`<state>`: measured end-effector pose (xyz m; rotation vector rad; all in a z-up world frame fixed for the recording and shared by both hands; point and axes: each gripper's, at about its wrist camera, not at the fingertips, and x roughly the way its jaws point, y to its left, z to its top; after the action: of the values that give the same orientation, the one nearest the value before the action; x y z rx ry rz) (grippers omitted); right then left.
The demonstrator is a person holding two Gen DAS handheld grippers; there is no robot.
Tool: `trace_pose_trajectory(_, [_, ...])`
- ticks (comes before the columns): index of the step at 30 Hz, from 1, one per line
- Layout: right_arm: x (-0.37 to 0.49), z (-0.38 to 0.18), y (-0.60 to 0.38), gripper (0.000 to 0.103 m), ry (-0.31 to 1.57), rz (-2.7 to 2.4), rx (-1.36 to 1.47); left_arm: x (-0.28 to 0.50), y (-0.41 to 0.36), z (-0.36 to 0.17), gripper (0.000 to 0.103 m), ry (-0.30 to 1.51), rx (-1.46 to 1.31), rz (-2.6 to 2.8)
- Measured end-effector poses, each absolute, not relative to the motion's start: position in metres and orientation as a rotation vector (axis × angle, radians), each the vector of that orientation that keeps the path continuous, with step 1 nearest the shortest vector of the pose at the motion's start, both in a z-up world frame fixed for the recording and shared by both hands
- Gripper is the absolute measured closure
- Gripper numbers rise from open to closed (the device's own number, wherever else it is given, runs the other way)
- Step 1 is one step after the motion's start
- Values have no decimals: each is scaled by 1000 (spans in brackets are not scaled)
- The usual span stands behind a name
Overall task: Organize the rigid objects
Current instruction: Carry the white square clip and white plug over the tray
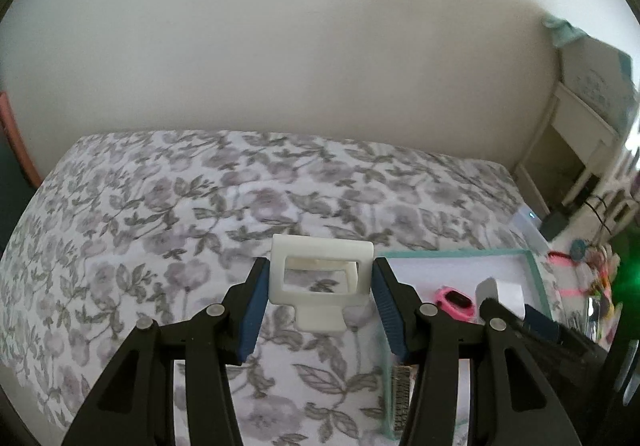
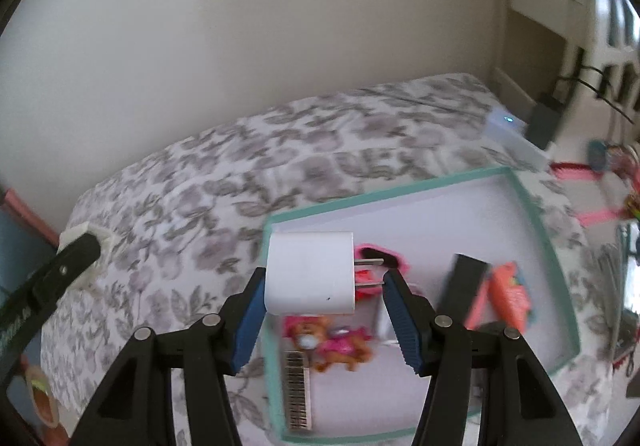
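My left gripper is shut on a white plastic frame piece and holds it above the floral bedspread, left of the teal-rimmed white box. My right gripper is shut on a white plug adapter, prongs pointing right, above the near-left corner of the box. The left gripper and its frame piece also show at the left of the right wrist view. The adapter shows in the left wrist view too.
Inside the box lie a pink watch-like item, a small keyboard toy, a doll figure, a black bar and an orange item. A white device and pink clutter lie beyond the box.
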<state>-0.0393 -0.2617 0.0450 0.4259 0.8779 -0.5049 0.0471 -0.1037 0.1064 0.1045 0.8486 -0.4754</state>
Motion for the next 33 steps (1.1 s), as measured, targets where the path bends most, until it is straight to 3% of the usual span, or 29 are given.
trace_pose_trajectory(16, [-95, 56, -302, 42, 863, -652, 476, 1, -159, 83, 50, 944, 172, -642])
trace_pose_trajectory(33, [-105, 19, -302, 42, 1007, -637, 492, -37, -193, 30, 50, 1082, 324, -677])
